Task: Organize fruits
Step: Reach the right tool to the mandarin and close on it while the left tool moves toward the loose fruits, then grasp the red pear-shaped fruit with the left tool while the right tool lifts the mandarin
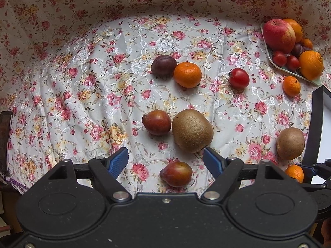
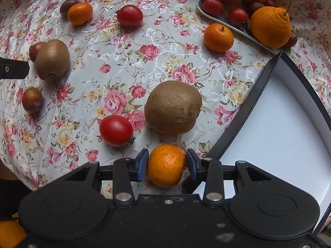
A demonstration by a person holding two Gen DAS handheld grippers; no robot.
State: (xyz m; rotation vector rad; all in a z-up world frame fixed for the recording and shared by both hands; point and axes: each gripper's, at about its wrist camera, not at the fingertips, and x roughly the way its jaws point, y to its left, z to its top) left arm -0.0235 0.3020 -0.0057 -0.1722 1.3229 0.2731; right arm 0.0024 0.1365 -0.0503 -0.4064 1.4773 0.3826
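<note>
The right gripper (image 2: 166, 164) has its blue fingers (image 2: 142, 165) set on either side of a mandarin (image 2: 166, 166), the left pad touching the peel and the right pad just beside it; whether the grip is fully tight I cannot tell. The mandarin sits on the floral tablecloth (image 2: 103, 78), just beside the corner of a white box with a dark rim (image 2: 275, 124). Ahead of it lie a kiwi (image 2: 173, 107) and a red tomato (image 2: 116, 130).

The left gripper (image 1: 165, 160) is released, fingers (image 1: 118, 161) wide apart, grasping nothing. A small reddish plum (image 1: 176, 174) lies between them, touching neither. Beyond sits a larger kiwi (image 1: 192, 130) beside another plum (image 1: 156, 122). Toward the table's far right corner, a tray (image 1: 289, 69) holds an apple (image 1: 278, 35), oranges and tomatoes.
</note>
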